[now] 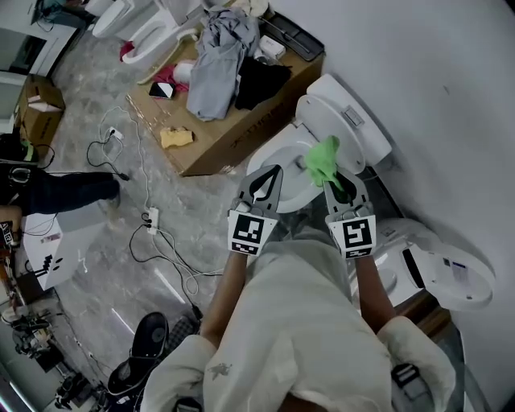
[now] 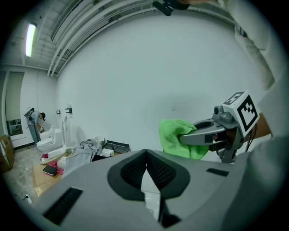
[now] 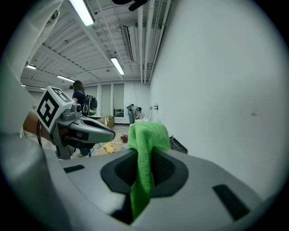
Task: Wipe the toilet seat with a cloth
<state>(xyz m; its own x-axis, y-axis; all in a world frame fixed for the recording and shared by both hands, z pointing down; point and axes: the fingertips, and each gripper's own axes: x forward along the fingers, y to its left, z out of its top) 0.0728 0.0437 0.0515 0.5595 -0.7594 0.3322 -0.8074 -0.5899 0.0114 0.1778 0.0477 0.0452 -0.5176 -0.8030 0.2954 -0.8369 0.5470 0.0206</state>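
- The right gripper (image 1: 338,183) has its jaws pinching a green cloth (image 1: 322,158) over the toilet seat (image 1: 278,150).
- The left gripper (image 1: 269,175) is just beside it, jaws pressed together on nothing.

Bright, even light from ceiling tubes (image 3: 84,12); fisheye warp — dark vignetted corners

Left gripper (image 2: 145,158) jaws together, nothing btwn them. Beyond, at right, the right gripper (image 2: 188,137) pinches green cloth (image 2: 170,134), white wall (image 2: 135,81) behind.
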